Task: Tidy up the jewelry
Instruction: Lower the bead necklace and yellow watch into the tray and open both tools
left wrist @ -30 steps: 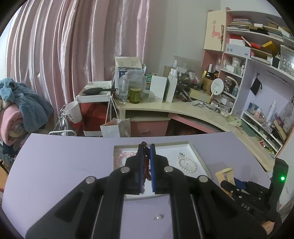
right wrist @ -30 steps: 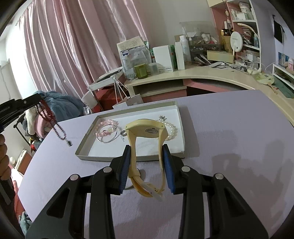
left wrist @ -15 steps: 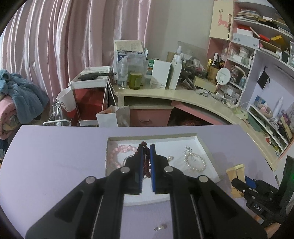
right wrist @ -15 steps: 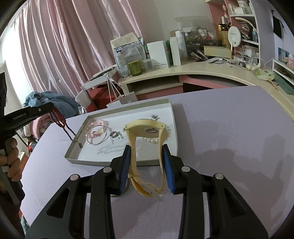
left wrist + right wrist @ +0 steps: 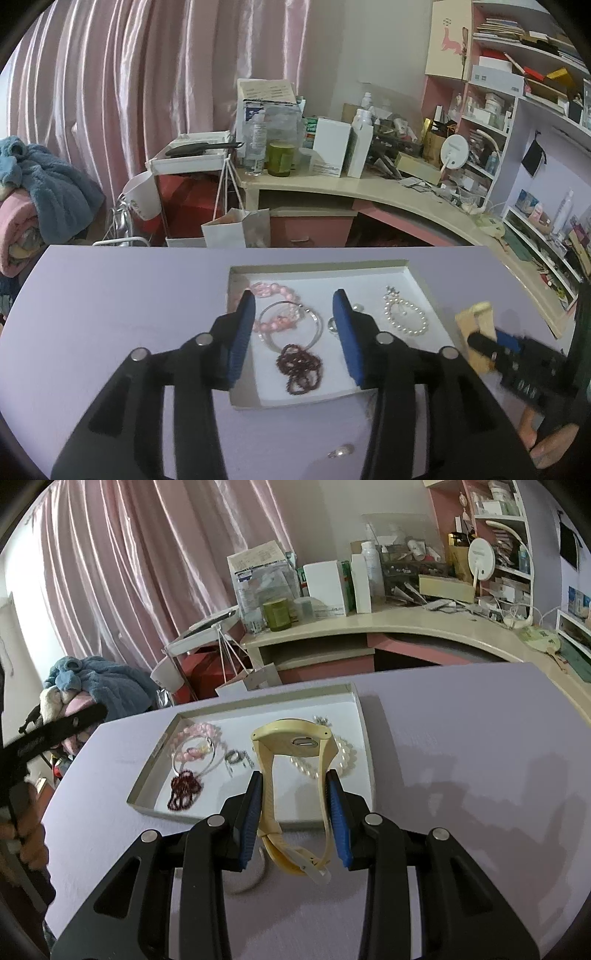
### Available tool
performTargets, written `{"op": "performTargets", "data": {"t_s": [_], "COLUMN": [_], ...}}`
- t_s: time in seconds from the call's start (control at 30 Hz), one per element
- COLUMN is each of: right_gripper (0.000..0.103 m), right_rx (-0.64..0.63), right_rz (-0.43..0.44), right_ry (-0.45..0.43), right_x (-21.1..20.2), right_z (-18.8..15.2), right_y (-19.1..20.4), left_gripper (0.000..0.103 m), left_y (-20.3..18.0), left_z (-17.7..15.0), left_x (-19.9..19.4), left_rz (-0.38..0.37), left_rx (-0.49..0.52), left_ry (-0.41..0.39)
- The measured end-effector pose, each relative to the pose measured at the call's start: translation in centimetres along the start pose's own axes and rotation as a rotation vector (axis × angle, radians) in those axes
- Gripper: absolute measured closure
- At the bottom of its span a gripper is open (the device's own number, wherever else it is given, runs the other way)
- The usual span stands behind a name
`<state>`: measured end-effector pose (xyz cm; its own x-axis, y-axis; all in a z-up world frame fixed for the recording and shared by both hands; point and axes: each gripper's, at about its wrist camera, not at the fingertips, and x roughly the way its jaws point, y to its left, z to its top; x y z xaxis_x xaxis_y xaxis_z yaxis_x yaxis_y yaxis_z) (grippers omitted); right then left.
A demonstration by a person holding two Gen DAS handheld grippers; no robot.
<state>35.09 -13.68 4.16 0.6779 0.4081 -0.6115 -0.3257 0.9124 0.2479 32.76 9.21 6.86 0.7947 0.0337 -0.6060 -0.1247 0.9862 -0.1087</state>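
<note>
A shallow white tray (image 5: 415,280) (image 5: 364,738) lies on the lilac table. The dark red bead necklace (image 5: 299,365) (image 5: 184,787) lies heaped in the tray's near left part. My left gripper (image 5: 293,334) hangs just above it, its jaws opening with nothing pressed between them. Beside the necklace lie a pink bead bracelet (image 5: 275,291), a silver bangle (image 5: 312,334), a ring (image 5: 234,757) and a pearl bracelet (image 5: 404,317). My right gripper (image 5: 294,805) is shut on the strap of a cream yellow watch (image 5: 291,734), held over the tray's near edge.
A small pearl piece (image 5: 340,451) and a thin ring (image 5: 255,880) lie on the table in front of the tray. A person's hand (image 5: 31,834) holds the left gripper. A cluttered desk (image 5: 369,181) and shelves (image 5: 517,110) stand behind the table.
The left gripper came down over the tray and its jaws parted, dropping the dark red necklace into the tray. The right gripper shifted slightly with the watch still held.
</note>
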Motion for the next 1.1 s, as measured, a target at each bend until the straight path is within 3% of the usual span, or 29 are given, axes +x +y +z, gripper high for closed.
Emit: {"op": "performTargets", "data": {"t_s": [0.27,0.73,0.83,0.93,1.1], "right_gripper": [0.067,0.066,0.058,0.040,0.039], "right_rx": [-0.024,-0.043,-0.064,-0.076,-0.089], "right_rz": [-0.017,-0.061,-0.057,-0.049,-0.051], "right_ry": [0.034,0.086,0.076,0.050,0.030], "right_x": [4.9,9.6,10.3,9.7,7.5], "right_z": [1.8,2.3,2.8,2.7,1.8], "right_y": [1.4,2.7,3.2,3.5,3.0], "left_gripper": [0.047,0.046,0.046,0.046,0.044], "left_y": [1.4,3.0,3.1,3.3,3.4], "left_z": [-1.6,-3.1,-3.3,-3.5,-3.7], "left_x": [0.9,3.0,3.1,3.2,3.1], "left_rz": [0.017,0.009,0.007,0.004,0.001], "left_rx": [-0.010,-0.030,-0.030,-0.032,-0.043], "left_ry": [0.024,0.068,0.071,0.075,0.078]}}
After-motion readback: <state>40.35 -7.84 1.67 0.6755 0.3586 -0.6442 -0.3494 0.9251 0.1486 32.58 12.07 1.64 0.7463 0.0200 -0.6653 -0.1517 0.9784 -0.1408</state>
